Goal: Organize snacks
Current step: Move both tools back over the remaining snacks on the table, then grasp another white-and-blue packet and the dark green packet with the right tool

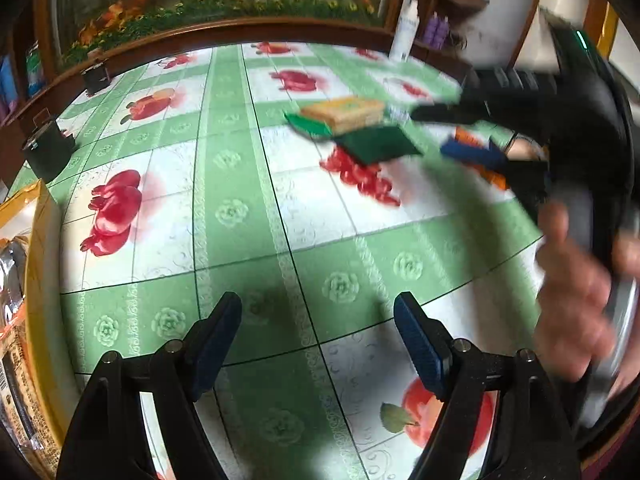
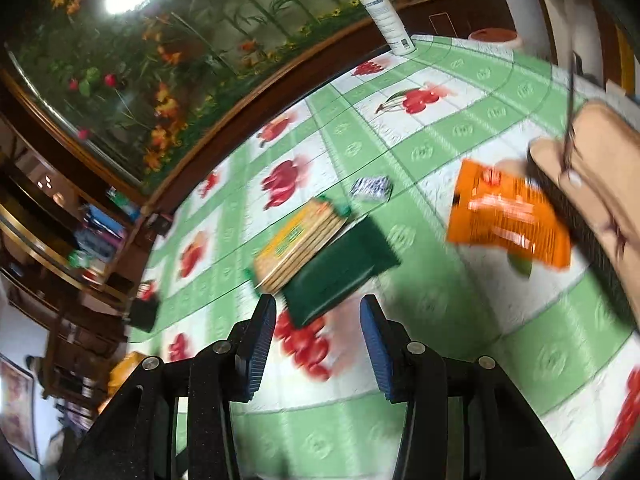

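At the far left edge of the left wrist view stands a yellow snack bag (image 1: 38,240) with clear wrappers inside, seen only there in full; the right wrist view catches just a yellow blur of it low on the left. The left gripper (image 1: 318,320) hangs above the green fruit-print tablecloth (image 1: 240,184), its blue-padded jaws wide apart with nothing between them. Mid-table lies a cracker pack (image 1: 344,114), its near end resting on a dark green packet (image 1: 378,146). The right wrist view shows the same pair closer, cracker pack (image 2: 298,242) overlapping the dark green packet (image 2: 340,274), and behind them a small blue-and-white wrapped snack (image 2: 370,189) that the other view barely shows. The right gripper (image 2: 318,340) sits just short of the dark green packet, jaws apart and empty. Further right, an orange snack packet (image 2: 508,220) lies on the cloth. A white spray bottle (image 2: 384,12) stands upright at the table's far edge.
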